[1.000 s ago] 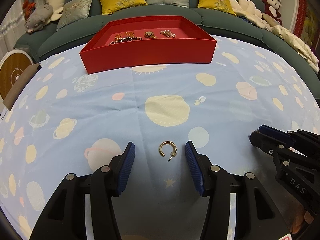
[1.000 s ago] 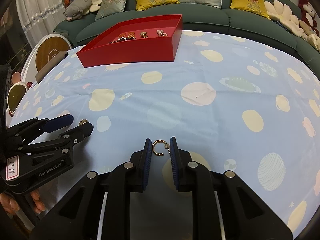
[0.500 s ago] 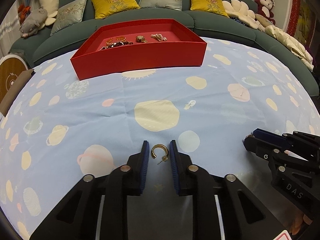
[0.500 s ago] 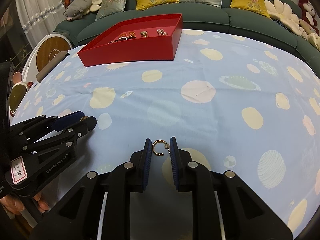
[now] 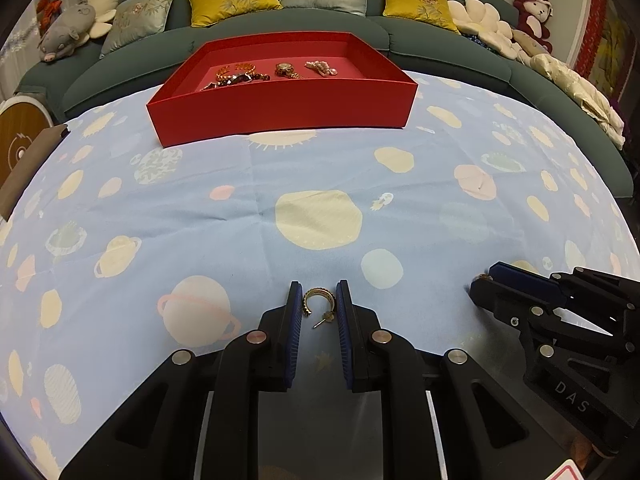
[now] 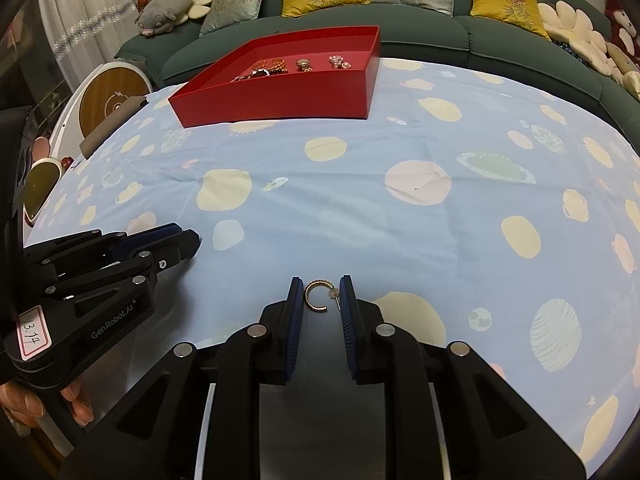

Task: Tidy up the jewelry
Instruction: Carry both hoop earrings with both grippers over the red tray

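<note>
I judge the job a good way along but not finished. The red tray [image 5: 280, 108] sits at the far side of the tabletop [image 5: 320, 184], close to the sofa, and already holds several pieces: a tangle of dark and gold bracelets [image 5: 236, 74] at the left, a gold watch [image 5: 285, 69] in the middle, and a pearl cluster [image 5: 320, 68] at the right. I count three groups there; how many strands make up the tangle I cannot tell from here.

What is left is two gold hoop earrings, both near my end of the cloth and well apart from the tray. My left hand-held gripper [image 5: 318, 308] has one hoop earring [image 5: 318, 302] between its blue pads [image 5: 295, 316]; the pads are closed in on either side of the hoop and appear to touch it, so I take it as gripped. My right hand-held gripper [image 6: 320, 296] has the second hoop earring [image 6: 318, 295] in the same way, with its post against the right pad.

Whether either earring is lifted off the cloth or is only pinched in place, I cannot tell. Both still have to travel across the tabletop and be set down in the tray.

So: one tray, three groups inside it, two earrings outside it, two grippers.
</note>
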Demonstrator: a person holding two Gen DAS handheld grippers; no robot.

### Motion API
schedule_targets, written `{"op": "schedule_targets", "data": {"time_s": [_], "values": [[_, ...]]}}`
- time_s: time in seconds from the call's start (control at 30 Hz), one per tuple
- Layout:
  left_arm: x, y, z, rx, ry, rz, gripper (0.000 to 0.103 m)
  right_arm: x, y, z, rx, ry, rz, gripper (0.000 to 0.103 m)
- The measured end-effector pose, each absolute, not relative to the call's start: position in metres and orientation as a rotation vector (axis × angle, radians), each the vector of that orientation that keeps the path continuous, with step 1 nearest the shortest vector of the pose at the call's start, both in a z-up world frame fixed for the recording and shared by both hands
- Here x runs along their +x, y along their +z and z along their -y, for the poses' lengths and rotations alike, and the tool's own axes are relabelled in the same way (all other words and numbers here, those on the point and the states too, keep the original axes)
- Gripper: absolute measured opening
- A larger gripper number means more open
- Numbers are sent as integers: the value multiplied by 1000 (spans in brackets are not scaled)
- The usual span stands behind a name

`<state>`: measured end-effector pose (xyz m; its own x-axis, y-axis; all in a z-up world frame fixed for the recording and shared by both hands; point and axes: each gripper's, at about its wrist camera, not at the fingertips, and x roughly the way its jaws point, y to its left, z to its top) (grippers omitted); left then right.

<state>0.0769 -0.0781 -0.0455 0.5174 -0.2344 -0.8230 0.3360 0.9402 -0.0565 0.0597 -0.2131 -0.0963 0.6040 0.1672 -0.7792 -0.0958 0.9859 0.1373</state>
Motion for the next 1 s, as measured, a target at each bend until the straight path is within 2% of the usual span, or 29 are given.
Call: {"op": "schedule_targets", "data": {"time_s": [0.53,1.0], "values": [[66,-43,56,100,-322,-988,14,64,-93,165,41,232,-923,18],[74,-15,25,26,-260,-952,14,77,-66,136,43,247,-873,18]]}}
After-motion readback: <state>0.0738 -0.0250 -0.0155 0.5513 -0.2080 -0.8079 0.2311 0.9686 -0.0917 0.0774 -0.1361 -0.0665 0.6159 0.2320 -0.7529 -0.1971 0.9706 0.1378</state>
